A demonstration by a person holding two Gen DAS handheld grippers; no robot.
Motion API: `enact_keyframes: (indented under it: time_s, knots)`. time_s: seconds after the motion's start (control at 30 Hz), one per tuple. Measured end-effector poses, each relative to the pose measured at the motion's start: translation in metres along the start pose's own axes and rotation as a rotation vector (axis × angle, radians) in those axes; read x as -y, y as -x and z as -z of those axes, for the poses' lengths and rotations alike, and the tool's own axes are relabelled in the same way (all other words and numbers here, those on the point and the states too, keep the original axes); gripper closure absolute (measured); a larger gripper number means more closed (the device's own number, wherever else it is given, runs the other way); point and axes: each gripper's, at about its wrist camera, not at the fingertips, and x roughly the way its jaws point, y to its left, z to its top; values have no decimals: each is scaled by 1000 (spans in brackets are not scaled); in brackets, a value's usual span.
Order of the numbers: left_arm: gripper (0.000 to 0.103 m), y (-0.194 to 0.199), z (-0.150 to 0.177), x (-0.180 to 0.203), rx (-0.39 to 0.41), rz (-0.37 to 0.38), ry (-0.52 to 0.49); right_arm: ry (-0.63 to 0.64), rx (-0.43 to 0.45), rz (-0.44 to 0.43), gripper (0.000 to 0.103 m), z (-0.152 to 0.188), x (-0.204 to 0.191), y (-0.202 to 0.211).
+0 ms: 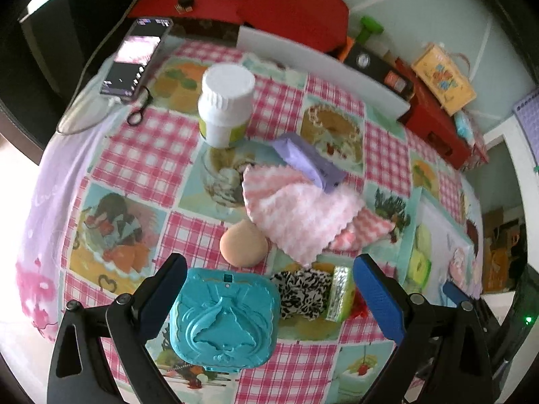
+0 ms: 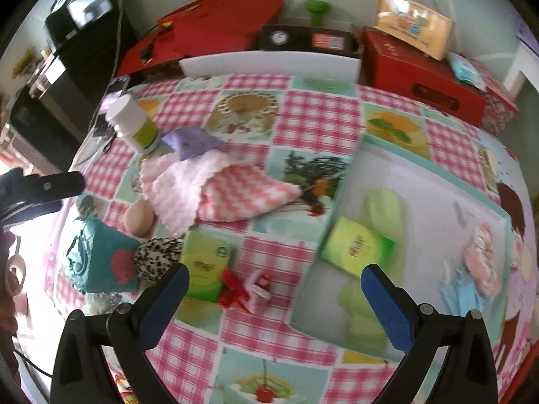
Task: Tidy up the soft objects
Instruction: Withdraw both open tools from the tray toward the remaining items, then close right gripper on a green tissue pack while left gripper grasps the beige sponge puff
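My left gripper (image 1: 269, 289) is open above a teal box (image 1: 224, 316) and a zebra scrunchie (image 1: 301, 291). A beige sponge (image 1: 243, 242), a pink cloth (image 1: 303, 215) and a purple packet (image 1: 308, 161) lie beyond. My right gripper (image 2: 274, 303) is open over the table between a red-and-pink bow (image 2: 244, 288) and a white tray (image 2: 434, 181). The tray holds a green packet (image 2: 357, 245), green cloth (image 2: 384, 208), a pink scrunchie (image 2: 481, 256) and a blue item (image 2: 460, 294). The cloth (image 2: 209, 195), sponge (image 2: 138, 217), scrunchie (image 2: 156, 257) and a green box (image 2: 205, 266) show left.
A white bottle (image 1: 225, 104) and a phone (image 1: 134, 57) stand at the table's far side. A white board (image 2: 269, 64), red boxes (image 2: 421, 74) and a black box (image 2: 303, 38) lie behind the table. The left gripper's finger (image 2: 50, 185) shows at the right wrist view's left edge.
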Motion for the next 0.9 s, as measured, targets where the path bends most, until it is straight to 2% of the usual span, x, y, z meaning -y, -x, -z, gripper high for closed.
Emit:
enact_keyframes:
  time_s: [0.13, 0.27, 0.4, 0.57, 0.9]
  knots:
    - [4, -12, -5, 4, -41, -8, -30, 35, -30, -27, 0, -1, -17, -16]
    - [4, -25, -15, -3, -98, -11, -11, 52, -55, -45, 1, -1, -26, -29]
    - [4, -38, -24, -7, -167, -52, -7, 35, -85, -83, 4, -4, -30, -44]
    - [4, -57, -33, -12, -253, -101, -9, 15, -124, -118, 13, -7, -33, -62]
    - [5, -95, -42, -18, -380, -130, 17, 24, -181, -144, 24, -14, -40, -87]
